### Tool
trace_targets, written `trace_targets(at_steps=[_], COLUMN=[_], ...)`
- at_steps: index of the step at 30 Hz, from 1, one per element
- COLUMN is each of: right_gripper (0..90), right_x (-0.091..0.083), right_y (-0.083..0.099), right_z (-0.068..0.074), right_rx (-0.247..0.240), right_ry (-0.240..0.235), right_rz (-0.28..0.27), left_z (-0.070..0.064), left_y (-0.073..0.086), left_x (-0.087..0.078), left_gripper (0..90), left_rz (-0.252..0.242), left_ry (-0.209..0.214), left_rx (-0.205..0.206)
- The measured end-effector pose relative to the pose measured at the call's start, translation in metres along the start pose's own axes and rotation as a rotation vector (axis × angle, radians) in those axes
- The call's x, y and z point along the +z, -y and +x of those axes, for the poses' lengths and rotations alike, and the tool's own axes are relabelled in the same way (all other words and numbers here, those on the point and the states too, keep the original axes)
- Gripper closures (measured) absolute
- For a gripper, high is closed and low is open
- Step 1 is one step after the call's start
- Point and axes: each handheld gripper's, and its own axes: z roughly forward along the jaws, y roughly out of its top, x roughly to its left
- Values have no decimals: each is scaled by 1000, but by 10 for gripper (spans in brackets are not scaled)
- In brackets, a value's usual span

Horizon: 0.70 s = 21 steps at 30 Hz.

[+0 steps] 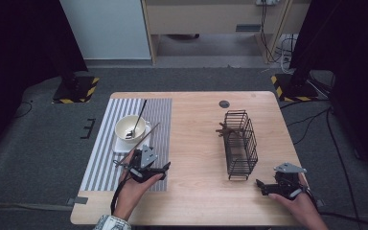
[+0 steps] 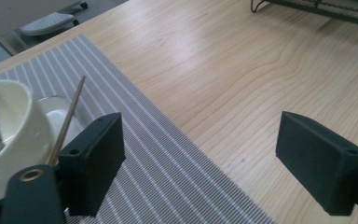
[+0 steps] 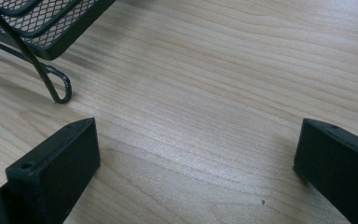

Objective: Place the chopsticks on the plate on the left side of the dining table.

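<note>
The left gripper (image 1: 149,168) rests on the striped mat (image 1: 100,163) at the desk's (image 1: 196,187) left side, just near of the cream bowl (image 1: 129,128) holding a spoon (image 1: 139,120). A chopstick (image 1: 143,139) lies beside the bowl. The right gripper (image 1: 268,187) sits near the black wire basket (image 1: 239,143).

Light wooden table (image 1: 196,143), grain running lengthwise. Grey-and-white striped placemat (image 1: 160,108) on left part of tabletop, reaching far edge. Small dark round disc (image 1: 224,103) near far edge (set flush in wood, seemingly). Grey carpet floor (image 1: 38,143) all round. Two black stand bases with yellow-black hazard stripes: left base (image 1: 75,89), right base (image 1: 292,87), beyond far corners. Wooden cabinet (image 1: 206,19) behind, white panel (image 1: 105,28) beside it. Cables (image 1: 281,52) tangled at right.
</note>
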Motion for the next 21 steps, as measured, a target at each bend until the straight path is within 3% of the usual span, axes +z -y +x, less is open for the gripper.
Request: trace_targets(at_steps=[8,21], right_gripper=[2,2], right_x=[0,0], right_y=[0,0], right_z=[0,0], right_rx=[0,0], right_ry=[0,0], right_rz=[0,0], left_z=[-16,-22], left_y=[-13,-41], left_x=[12,26], left_gripper=[193,251], left_rz=[-2,-35], left_ry=[41,77], left_rx=[22,20])
